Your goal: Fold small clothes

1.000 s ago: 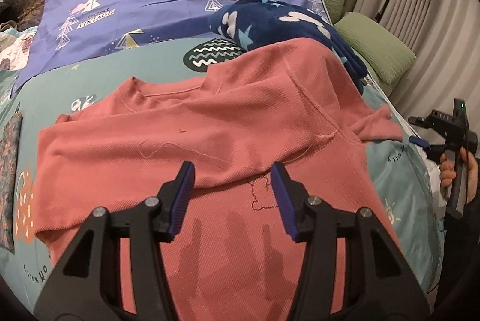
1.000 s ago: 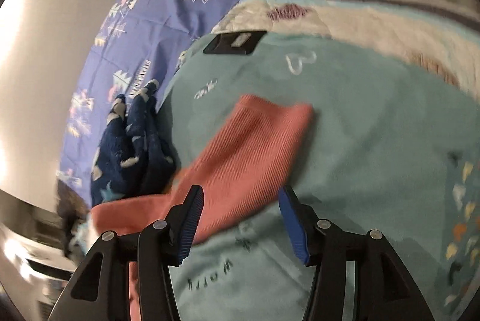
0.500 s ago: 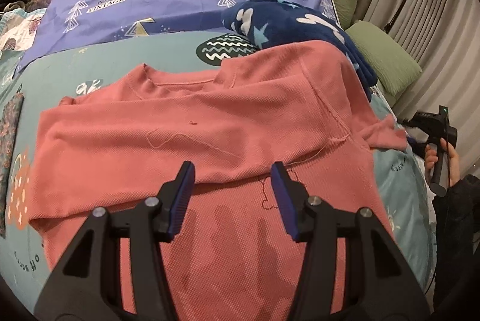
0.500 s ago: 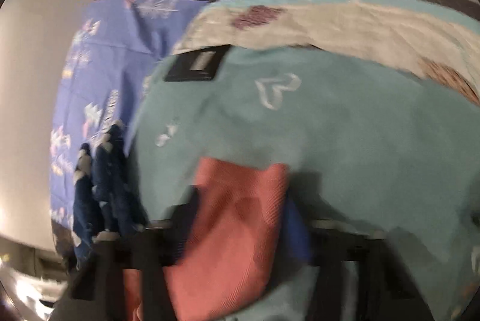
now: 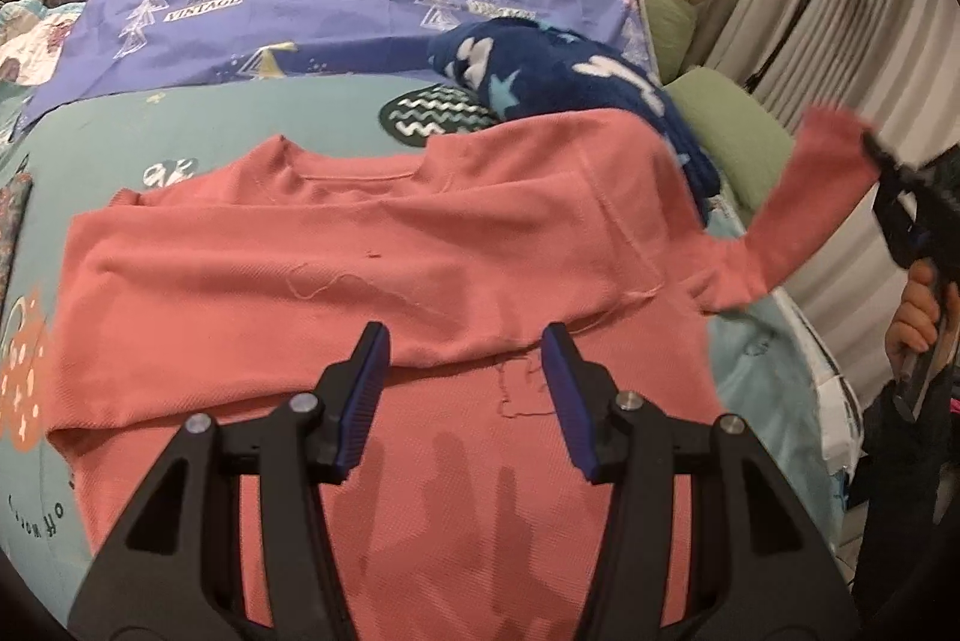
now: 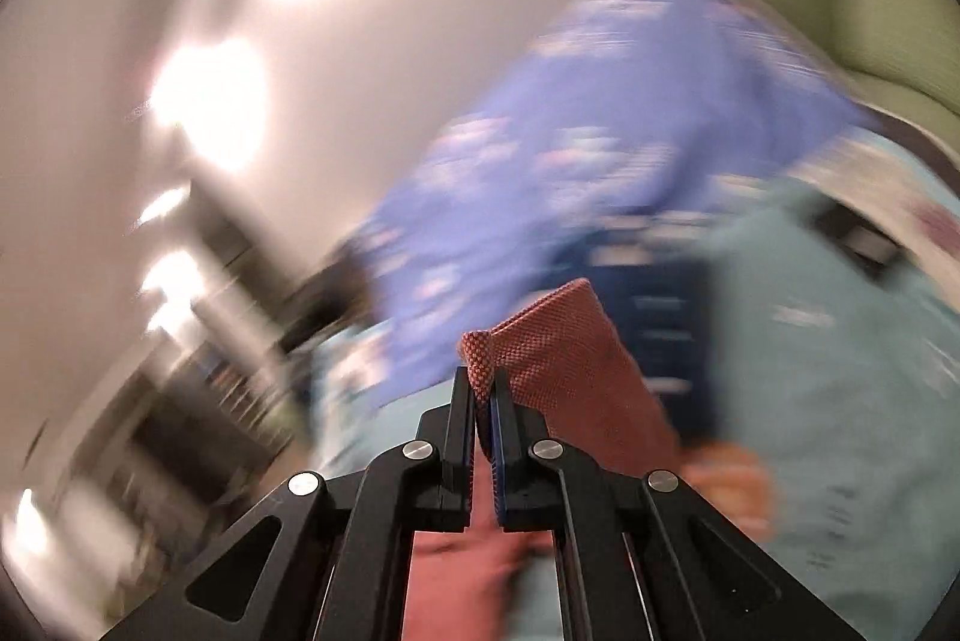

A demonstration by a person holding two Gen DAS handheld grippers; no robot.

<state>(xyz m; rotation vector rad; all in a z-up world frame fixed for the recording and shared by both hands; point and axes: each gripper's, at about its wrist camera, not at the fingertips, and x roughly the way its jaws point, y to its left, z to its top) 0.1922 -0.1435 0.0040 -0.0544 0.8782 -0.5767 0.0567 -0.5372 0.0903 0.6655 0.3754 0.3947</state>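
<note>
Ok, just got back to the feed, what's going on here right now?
A person is folding a pink top spread on the bed. The right tongs are shut on the cuff of its sleeve, lifted off the bed. The left tongs hang open above the top's middle, holding nothing. A navy fleece lies beside it.

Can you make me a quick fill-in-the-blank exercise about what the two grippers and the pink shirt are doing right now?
1. The right gripper is shut on the pink shirt's ____.
2. The left gripper hovers over the pink shirt with its jaws ____.
3. The navy star-print garment lies partly ____ the shirt's far right shoulder.
4. The sleeve is lifted off the ____ quilt.

Missing words: sleeve; open; under; teal
</note>
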